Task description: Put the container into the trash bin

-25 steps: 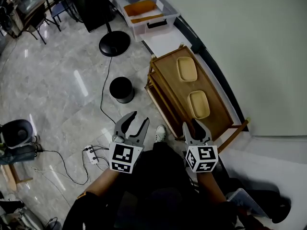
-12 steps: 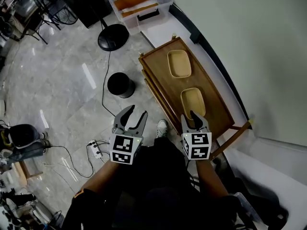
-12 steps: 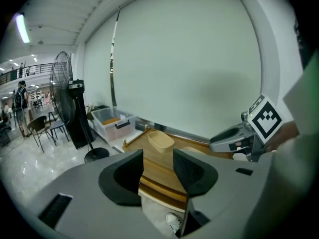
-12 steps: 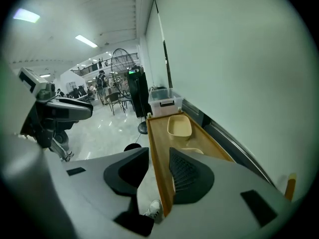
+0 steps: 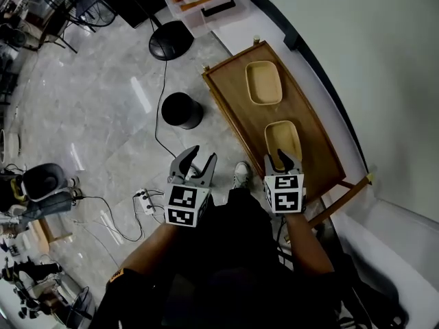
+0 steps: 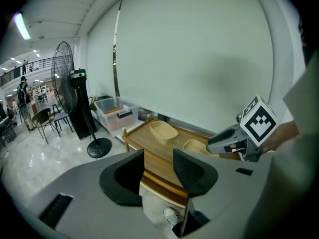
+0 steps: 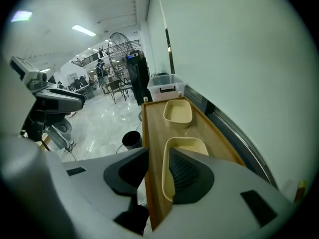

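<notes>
Left gripper (image 5: pixel 201 157) gapes empty beside the table (image 5: pixel 233 91); right gripper (image 5: pixel 282 158), jaws wide apart, hovers over the table's nearer container (image 5: pixel 282 136).

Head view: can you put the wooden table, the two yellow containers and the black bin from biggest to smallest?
1. Wooden table, clearly biggest.
2. Far container and near container: alike.
3. Black bin: nearly the same, but it stands lower, on the floor, so unsure.
</notes>
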Motion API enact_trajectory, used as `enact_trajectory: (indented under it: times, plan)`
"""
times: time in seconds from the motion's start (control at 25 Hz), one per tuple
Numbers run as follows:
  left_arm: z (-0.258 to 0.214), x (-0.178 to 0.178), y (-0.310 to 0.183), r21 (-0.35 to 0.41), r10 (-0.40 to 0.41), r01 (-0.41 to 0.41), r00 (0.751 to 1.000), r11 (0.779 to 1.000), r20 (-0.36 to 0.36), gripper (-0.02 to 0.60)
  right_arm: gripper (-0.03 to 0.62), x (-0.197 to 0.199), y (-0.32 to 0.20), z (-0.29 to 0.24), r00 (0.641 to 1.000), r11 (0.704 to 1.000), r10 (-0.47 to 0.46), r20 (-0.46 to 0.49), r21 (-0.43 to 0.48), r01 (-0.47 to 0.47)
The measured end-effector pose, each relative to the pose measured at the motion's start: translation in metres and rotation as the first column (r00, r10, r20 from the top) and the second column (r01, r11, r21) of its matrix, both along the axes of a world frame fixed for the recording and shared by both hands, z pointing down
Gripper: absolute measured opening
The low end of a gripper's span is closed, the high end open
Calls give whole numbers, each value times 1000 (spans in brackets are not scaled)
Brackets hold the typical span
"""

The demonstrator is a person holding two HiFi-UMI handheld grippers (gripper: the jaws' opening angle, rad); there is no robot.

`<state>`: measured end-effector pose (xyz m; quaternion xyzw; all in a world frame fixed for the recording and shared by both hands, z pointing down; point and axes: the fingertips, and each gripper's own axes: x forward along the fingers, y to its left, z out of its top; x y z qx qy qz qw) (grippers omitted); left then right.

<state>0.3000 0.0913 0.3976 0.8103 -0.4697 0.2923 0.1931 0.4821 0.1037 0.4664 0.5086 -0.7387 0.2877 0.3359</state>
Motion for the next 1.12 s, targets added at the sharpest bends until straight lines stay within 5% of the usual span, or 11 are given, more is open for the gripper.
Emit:
enact_trajectory:
  times: [0.72, 1.12]
  plan:
    - [92, 32, -20, -170, 145, -144, 989, 975, -7, 176, 143, 7, -12, 58, 994, 984, 84, -73, -151, -94]
    - [127, 42, -29, -221, 150, -146, 989, 964, -1, 176, 139, 1, -12, 85, 994, 974, 53, -94, -214, -72]
